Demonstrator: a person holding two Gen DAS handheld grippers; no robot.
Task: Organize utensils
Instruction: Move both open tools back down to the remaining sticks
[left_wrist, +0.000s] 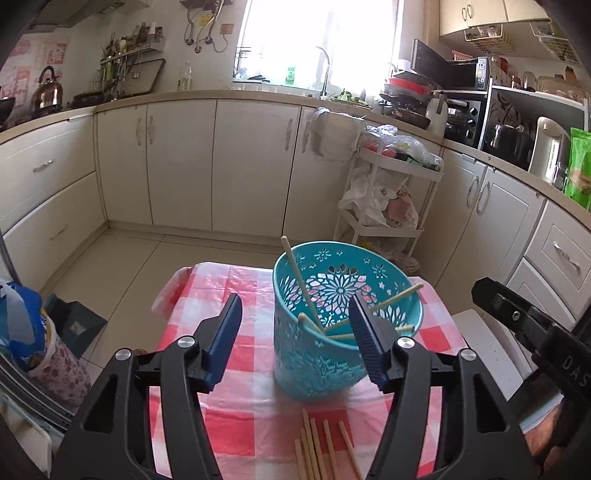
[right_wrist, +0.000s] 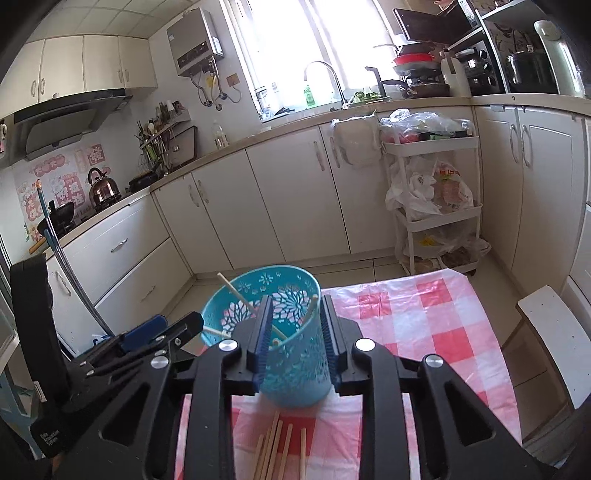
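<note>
Kitchen table (right_wrist: 424, 314): basket (left_wrist: 314, 354) ahead, some chopsticks inside. Loose chopsticks (right_wrist: 277, 448) lie lengthwise on the cloth below both tongs. Left tongs (left_wrist: 295, 325) wide apart, right tongs (right_wrist: 297, 326) apart; neither holds anything.

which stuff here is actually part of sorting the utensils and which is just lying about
Part of the job:
- teal perforated basket on the checked tablecloth
- chopsticks already in the basket
- loose chopsticks on the cloth
- left claw and right claw, both open

Just lying about:
- white trolley of bags
- kettle
- white chair
</note>
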